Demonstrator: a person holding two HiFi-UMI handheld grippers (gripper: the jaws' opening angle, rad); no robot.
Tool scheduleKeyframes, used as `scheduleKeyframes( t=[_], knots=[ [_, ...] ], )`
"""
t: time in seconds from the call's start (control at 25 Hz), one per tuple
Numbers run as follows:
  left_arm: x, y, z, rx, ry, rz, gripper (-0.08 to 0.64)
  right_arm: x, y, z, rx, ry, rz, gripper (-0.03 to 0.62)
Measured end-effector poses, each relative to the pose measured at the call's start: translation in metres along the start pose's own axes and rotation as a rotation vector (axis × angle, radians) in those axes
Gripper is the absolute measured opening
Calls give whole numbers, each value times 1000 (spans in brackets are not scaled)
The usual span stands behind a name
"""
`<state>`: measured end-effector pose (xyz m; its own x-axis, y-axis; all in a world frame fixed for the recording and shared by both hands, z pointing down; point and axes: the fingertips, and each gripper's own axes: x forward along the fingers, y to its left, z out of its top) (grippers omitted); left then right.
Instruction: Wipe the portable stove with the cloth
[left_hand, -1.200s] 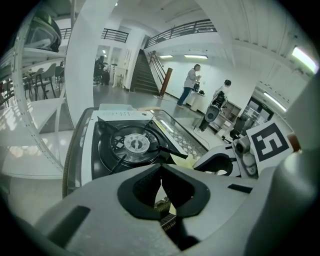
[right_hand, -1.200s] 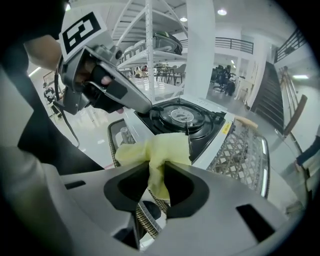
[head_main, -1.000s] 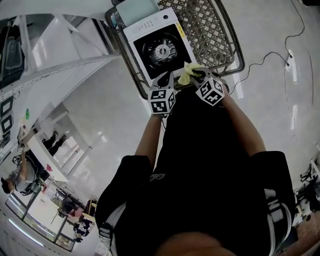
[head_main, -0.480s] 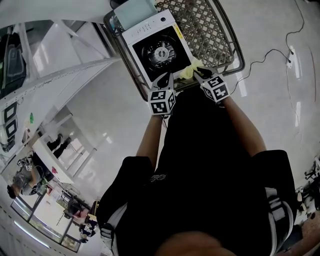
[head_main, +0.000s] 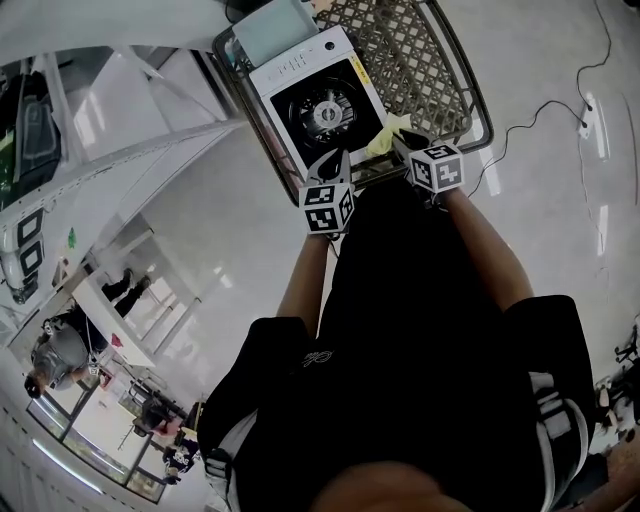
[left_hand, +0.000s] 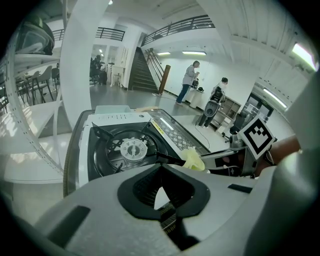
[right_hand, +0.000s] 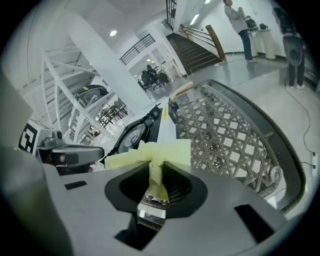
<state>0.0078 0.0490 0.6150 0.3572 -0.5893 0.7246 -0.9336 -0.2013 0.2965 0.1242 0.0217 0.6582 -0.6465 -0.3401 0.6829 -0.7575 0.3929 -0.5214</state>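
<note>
The portable stove (head_main: 300, 68) has a white body around a black burner well with a silvery burner head (head_main: 322, 112), and a thin yellow strip runs along its side toward the middle of the table (head_main: 415, 55), whose top is a grey-brown woven lattice inside a dark rim. The cloth (head_main: 389, 134) is pale yellow. The left gripper (head_main: 337, 162) and the right gripper (head_main: 400, 142) are grey with black jaw linings, each bearing a cube of black-and-white square markers, and the person's sleeves (head_main: 545, 400) are black with white stripes.
</note>
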Motion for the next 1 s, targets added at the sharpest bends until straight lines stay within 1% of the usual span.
scheduleKeyframes(
  t=[0.32,0.64,0.84,1.0],
  knots=[
    [-3,3,7,-3,4,17,21,9,-4,8,10,14,-5,80],
    [-1,5,17,-8,-5,29,21,16,-5,15,-25,45,16,86],
    [-3,7,24,-16,-15,43,21,19,-6,19,-13,59,44,89],
    [-2,10,24,-22,-12,56,21,26,-9,27,11,47,53,89]
  ],
)
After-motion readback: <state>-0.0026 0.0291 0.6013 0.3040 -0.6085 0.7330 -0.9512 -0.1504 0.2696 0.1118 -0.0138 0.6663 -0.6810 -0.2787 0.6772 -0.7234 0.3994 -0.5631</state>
